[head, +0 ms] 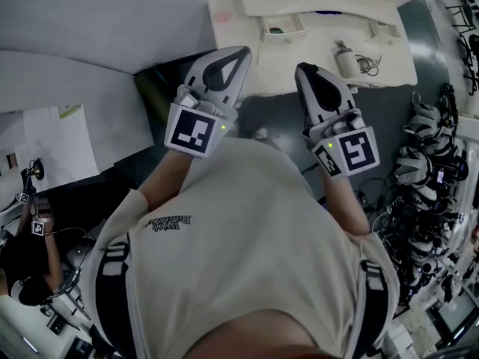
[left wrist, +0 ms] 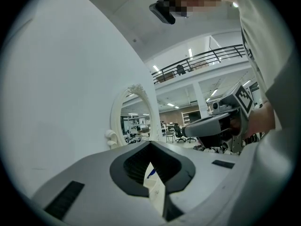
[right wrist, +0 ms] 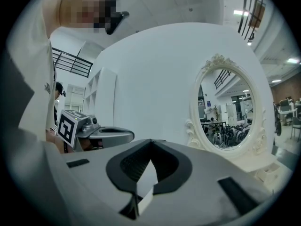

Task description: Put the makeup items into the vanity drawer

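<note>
**Head view.** Left gripper (head: 241, 52) and right gripper (head: 303, 69): held side by side in front of the chest and aimed at the white vanity (head: 389, 72) on the far side, well apart from it. Jaws of each together, nothing carried. On the vanity top: a small open compartment (head: 283, 27), possibly the drawer, though not certain; a pale container (head: 346, 62) with dark cords beside it to the right. Makeup items too small to identify. Black square markers on each gripper's cube. Dark print on the beige T-shirt (head: 247, 245), seen upside down, not legible.

**Left gripper view.** Left gripper (left wrist: 150, 143): shut, tips meeting, empty. Oval mirror (left wrist: 134, 114) with a carved white frame far left; right gripper (left wrist: 221, 124) alongside at right.

**Right gripper view.** Right gripper (right wrist: 151, 143): closed tight, holding nothing. Mirror (right wrist: 228, 109) far right; left gripper (right wrist: 101, 133) at left, marker facing the camera. No readable brand or label.

**Step.** Likely the start: nothing picked up, no item stowed. Next move calls for closing in on the vanity, parting one pair of jaws and lowering onto a first item.
</note>
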The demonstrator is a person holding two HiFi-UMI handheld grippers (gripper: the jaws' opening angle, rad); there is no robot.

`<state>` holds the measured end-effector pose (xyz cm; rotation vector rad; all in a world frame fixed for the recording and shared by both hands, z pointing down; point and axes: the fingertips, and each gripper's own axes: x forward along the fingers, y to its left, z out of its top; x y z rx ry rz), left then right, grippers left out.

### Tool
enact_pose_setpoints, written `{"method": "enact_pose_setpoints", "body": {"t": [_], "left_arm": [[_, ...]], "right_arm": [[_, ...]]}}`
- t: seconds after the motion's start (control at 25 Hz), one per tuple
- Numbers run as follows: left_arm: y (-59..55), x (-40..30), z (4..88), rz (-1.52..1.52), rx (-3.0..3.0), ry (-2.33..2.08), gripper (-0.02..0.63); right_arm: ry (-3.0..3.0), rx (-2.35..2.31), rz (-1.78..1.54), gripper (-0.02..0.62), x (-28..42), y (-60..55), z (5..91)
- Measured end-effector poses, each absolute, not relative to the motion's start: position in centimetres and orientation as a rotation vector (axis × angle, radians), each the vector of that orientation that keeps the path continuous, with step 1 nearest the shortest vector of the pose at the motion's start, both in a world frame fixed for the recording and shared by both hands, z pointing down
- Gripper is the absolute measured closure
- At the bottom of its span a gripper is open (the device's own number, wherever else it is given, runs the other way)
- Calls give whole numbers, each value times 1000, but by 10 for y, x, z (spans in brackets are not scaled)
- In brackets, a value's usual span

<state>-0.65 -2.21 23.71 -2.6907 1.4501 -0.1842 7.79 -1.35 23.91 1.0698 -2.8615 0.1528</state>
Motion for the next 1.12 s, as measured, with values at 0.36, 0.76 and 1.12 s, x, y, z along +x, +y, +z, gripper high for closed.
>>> {"method": "enact_pose_setpoints", "body": {"t": [0.36, 0.76, 1.12], "left_arm": [[-26, -13, 244, -197, -2703, 1462, 594], [-45, -32, 276, -330, -2735, 1471, 594], [-98, -57, 326, -406, -2736, 1537, 594]], "right_arm": [[-2851, 1047, 163, 592, 70, -18, 245], [-2733, 1003, 176, 592, 53, -54, 277], [-2603, 919, 264, 589, 30, -110, 340]]}}
